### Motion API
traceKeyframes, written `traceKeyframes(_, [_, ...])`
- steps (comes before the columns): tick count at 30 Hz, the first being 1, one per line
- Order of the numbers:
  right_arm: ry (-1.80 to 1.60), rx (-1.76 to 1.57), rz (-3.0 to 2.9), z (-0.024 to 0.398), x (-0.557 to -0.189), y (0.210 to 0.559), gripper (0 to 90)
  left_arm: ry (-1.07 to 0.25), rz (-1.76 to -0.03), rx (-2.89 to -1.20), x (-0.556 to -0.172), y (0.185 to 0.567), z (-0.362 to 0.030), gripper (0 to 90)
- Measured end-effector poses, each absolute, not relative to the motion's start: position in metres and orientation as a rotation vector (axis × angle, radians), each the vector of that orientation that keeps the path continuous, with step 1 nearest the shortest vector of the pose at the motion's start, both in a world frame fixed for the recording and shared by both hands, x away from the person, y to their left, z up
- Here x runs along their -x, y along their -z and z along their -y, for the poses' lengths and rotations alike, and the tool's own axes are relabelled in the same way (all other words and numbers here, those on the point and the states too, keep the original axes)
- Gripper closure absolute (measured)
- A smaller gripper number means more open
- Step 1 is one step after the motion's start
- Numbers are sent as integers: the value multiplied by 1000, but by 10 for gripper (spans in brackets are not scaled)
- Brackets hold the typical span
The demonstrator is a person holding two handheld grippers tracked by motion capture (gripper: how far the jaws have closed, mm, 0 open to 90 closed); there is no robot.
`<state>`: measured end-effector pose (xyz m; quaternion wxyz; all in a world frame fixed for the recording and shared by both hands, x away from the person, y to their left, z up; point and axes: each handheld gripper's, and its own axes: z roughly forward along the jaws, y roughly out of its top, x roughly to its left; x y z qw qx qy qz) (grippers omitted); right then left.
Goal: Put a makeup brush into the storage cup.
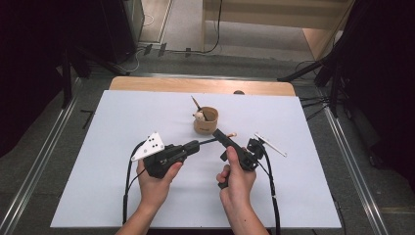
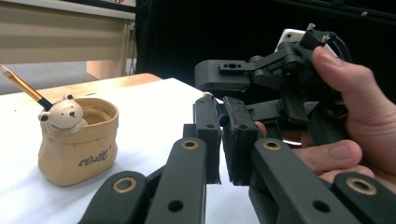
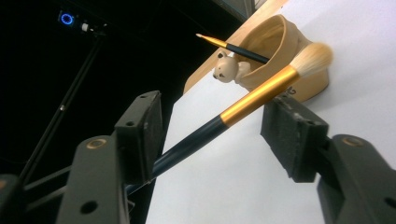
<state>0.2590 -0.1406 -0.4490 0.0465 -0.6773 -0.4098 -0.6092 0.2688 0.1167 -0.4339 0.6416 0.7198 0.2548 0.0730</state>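
A make-up brush [image 3: 252, 95] with a dark handle, gold ferrule and pale bristles sticks out from my left gripper [image 2: 223, 135], whose jaws are shut on the handle end. In the high view the brush [image 1: 226, 136] points right, just in front of the tan cup [image 1: 205, 122]. My right gripper [image 3: 215, 130] is open, one jaw on each side of the brush shaft and neither touching it. The cup [image 2: 77, 147] carries a small bear figure [image 2: 63, 113] on its rim and holds a second, thinner brush [image 3: 233, 46]. From above, the right gripper [image 1: 219, 133] meets the left gripper [image 1: 195, 145] mid-table.
A white sheet [image 1: 122, 186] covers the table, and a strip of bare wood [image 1: 200, 85] shows at the far edge. Black stands [image 1: 337, 73] and cables sit on the floor to both sides. Both grippers' cables [image 1: 272, 191] trail toward the near edge.
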Motion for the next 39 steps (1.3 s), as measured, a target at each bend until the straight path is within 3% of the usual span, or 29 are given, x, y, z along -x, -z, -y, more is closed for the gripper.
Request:
traceKeyframes(10, [1925, 2002, 1152, 147, -259, 456, 675, -135, -556, -1673, -272, 437, -115, 858])
traceKeyframes(11, [1966, 1956, 1124, 149, -259, 457, 821, -152, -545, -1674, -272, 438, -114, 790])
traceKeyframes(12, [1988, 1956, 1133, 151, -259, 457, 846, -165, -558, -1679, -273, 438, -112, 593])
traceKeyframes(15, [2076, 1863, 1197, 153, -260, 457, 849, -198, -620, -1700, -271, 437, -110, 165])
traceKeyframes(18, [2129, 1835, 1299, 152, -259, 454, 849, -196, -601, -1711, -270, 436, -115, 0])
traceKeyframes(39, [2258, 1790, 1945, 146, -261, 442, 849, -355, -692, -1734, -262, 442, -175, 0])
